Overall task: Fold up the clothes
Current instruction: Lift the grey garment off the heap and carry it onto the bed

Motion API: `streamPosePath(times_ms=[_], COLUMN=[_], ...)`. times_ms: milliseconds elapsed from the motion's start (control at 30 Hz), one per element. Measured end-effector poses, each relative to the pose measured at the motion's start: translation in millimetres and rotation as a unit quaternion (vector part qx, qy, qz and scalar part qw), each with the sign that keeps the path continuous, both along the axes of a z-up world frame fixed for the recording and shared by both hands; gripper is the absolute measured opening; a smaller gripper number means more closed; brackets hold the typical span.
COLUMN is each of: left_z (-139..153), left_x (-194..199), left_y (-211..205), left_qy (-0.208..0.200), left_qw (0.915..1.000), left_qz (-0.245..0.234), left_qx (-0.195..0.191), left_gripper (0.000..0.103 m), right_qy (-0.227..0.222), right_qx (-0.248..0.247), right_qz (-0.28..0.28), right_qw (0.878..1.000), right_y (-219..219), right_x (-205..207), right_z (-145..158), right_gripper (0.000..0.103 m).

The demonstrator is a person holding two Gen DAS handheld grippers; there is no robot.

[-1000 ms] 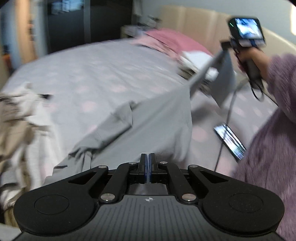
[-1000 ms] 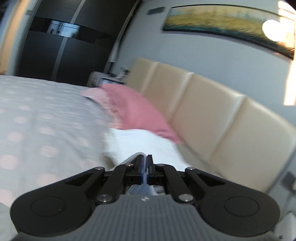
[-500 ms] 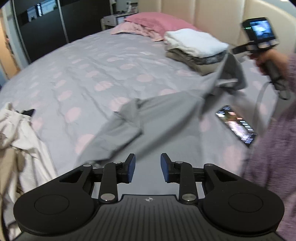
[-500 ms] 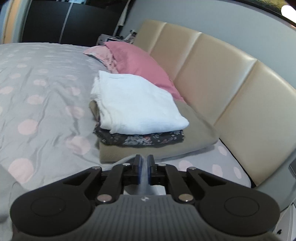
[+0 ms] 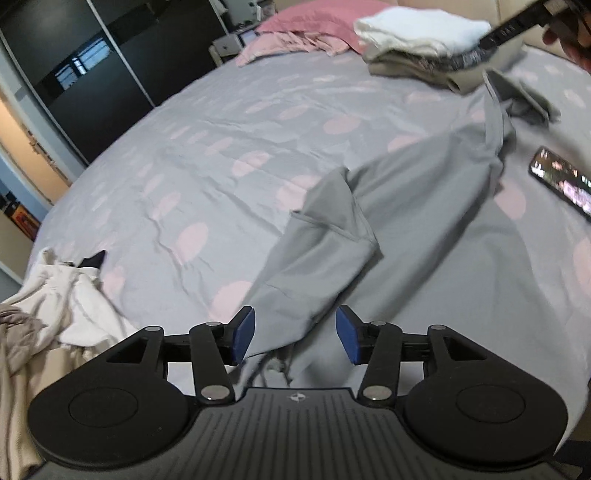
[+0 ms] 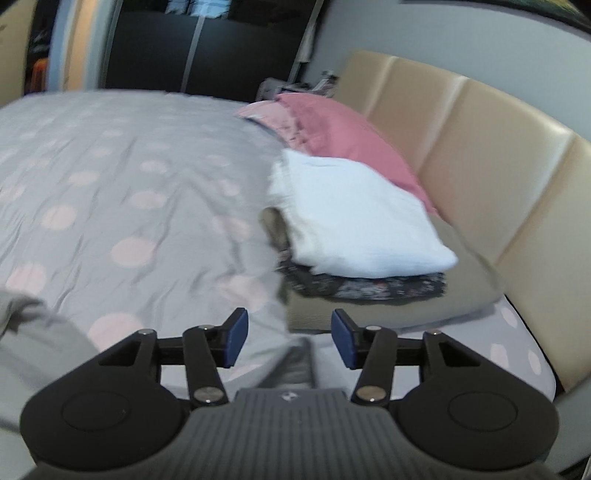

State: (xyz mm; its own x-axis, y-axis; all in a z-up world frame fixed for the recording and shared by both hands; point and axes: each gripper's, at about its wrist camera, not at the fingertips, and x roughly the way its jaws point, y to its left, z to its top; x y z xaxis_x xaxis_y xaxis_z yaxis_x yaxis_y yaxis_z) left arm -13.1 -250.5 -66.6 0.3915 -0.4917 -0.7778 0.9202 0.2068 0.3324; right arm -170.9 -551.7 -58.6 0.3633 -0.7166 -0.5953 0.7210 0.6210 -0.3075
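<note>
A grey garment (image 5: pixel 406 229) lies stretched across the dotted bedsheet (image 5: pixel 221 147), from the near edge to the far right. My left gripper (image 5: pixel 295 336) hovers over its near end. Its jaws are opening, and the cloth lies loose under the gap with the blue pads (image 5: pixel 243 332) clear of it. My right gripper (image 6: pixel 289 339) is over the garment's far end (image 6: pixel 295 363). Its jaws are opening too, with no pad touching the cloth. In the left wrist view one of the right gripper's fingers (image 5: pixel 517 27) shows at the top right, above that crumpled end (image 5: pixel 517 92).
A stack of folded clothes (image 6: pixel 351 218), white on top, sits by the pink pillows (image 6: pixel 332 133) and beige headboard (image 6: pixel 480 122). A phone (image 5: pixel 561 182) lies on the sheet at right. A heap of unfolded cream clothes (image 5: pixel 55 295) is at left. A dark wardrobe (image 5: pixel 92 66) stands behind.
Both grippers were shut on the grey garment, holding it taut above the bed. Both have sunk and opened, and the garment now lies on the sheet.
</note>
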Motion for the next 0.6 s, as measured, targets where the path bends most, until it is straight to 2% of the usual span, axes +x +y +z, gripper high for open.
streamPosePath(times_ms=[67,233,400,467,533,600], left_z=[-11,-36,-53,-55,-54,-47], left_x=[-1,-7,-13,-13,-8,-1], left_y=[-6,-18,-24,-27,-31,-33], left_qy=[-0.003,-0.061,-0.098,-0.111,-0.114,-0.09], left_qw=[0.9999,0.9966,0.9917,0.9907,0.991,0.9943], left_qz=[-0.01,-0.034,-0.054,-0.046,-0.029,-0.006], left_qx=[0.011,0.043,0.064,0.064,0.064,0.057], left_gripper=[0.046,0.046,0.045,0.036,0.016,0.005], right_qy=[0.016,0.03,0.034,0.035,0.036,0.038], right_qx=[0.002,0.033,0.024,0.016,0.01,0.006], right_qz=[0.019,0.055,0.077,0.082,0.083,0.082], right_qw=[1.0,0.998,0.996,0.996,0.996,0.996], right_y=[9,23,32,35,36,35], right_x=[13,36,48,50,50,47], right_z=[-9,-20,-19,-17,-15,-14], right_gripper=[0.055,0.055,0.057,0.058,0.058,0.058])
